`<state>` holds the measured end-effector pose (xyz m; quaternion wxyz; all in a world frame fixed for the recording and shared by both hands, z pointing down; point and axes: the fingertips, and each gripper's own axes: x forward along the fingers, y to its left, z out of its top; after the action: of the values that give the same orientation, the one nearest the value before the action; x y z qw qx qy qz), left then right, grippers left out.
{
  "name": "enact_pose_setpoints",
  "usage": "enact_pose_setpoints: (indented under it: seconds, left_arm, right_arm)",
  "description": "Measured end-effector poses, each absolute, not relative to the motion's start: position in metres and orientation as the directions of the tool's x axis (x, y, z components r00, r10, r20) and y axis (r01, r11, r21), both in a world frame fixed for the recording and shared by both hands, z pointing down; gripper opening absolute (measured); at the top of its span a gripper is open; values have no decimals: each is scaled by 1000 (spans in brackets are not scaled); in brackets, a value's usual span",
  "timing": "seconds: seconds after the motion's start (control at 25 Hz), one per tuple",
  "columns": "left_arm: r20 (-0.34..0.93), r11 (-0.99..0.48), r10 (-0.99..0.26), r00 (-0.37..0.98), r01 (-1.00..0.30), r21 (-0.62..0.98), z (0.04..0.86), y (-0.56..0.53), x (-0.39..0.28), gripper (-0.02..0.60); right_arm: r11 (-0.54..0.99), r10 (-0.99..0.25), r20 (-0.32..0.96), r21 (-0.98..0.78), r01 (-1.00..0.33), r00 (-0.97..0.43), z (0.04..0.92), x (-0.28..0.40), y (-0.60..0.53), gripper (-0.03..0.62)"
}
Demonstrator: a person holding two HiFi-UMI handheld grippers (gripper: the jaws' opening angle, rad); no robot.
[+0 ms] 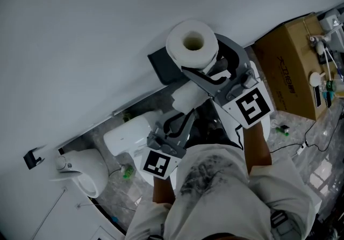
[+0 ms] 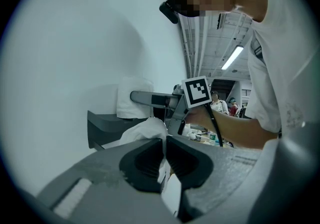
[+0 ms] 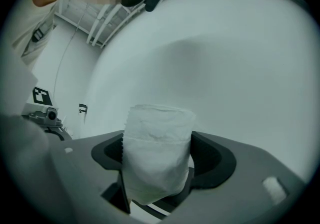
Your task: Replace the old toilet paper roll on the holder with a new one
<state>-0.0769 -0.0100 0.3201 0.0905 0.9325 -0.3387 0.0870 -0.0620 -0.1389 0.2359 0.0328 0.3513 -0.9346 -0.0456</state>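
My right gripper [image 1: 200,64] [image 3: 157,160] has its jaws spread wide around a full white toilet paper roll [image 1: 192,45] [image 3: 157,153], both pads against its sides. The roll stands on end, its core hole facing up, against the white wall just above the dark holder [image 1: 164,67] [image 2: 107,128]. The left gripper view also shows the roll [image 2: 134,97] over the holder. Lower and nearer me, my left gripper [image 1: 180,115] [image 2: 164,160] is shut on a crumpled wad of white toilet paper [image 1: 188,96] [image 2: 145,130], which bulges out in front of its jaws.
A white toilet [image 1: 83,172] and a white tank-like unit [image 1: 129,134] stand below left by the wall. A cardboard box [image 1: 290,72] with cables and small items stands at right. A small black fixture [image 1: 33,157] is on the wall at far left.
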Motion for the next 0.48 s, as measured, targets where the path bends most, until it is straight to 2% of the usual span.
enact_pose_setpoints:
  seconds: [0.48]
  left_arm:
    - [214,-769,-591,777,-624,140,323,-7,-68,18]
  right_arm:
    - [664,-743,3,132,-736,-669,231,-30,-134,360]
